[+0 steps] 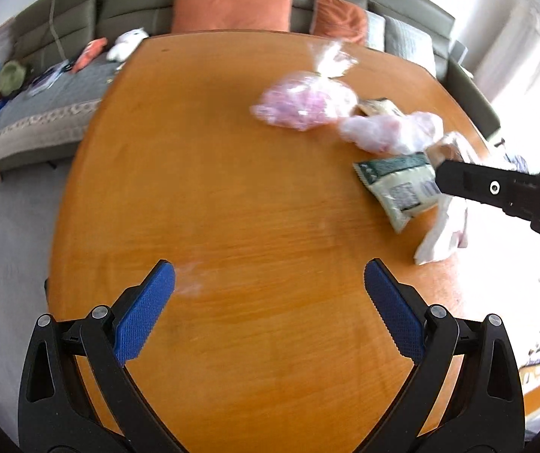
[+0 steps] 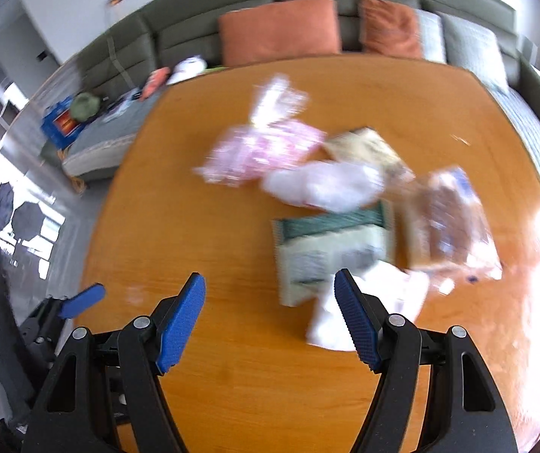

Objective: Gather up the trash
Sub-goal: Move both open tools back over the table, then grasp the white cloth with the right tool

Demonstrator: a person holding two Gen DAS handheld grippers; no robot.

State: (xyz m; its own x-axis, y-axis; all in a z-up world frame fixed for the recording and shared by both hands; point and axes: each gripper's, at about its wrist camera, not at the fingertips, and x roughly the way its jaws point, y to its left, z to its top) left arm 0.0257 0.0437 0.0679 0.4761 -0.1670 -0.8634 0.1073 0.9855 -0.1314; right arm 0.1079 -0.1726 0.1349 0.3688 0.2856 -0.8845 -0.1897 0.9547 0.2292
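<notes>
Blue-padded, both spread and empty: left gripper [image 1: 269, 279] over bare wooden table [image 1: 232, 207], right gripper [image 2: 270, 292] nearer the litter, a white scrap [image 2: 349, 321] partly behind one pad. Probably the approach step, nothing yet collected; next, likely a descent and a pinch on the green-and-cream packet [image 2: 330, 253] just beyond. Further on, touching in a loose heap: brown-filled clear bag [image 2: 447, 219], crumpled white plastic [image 2: 326, 187], tied clear bag of pink bits [image 2: 266, 151]. No bin visible
</notes>
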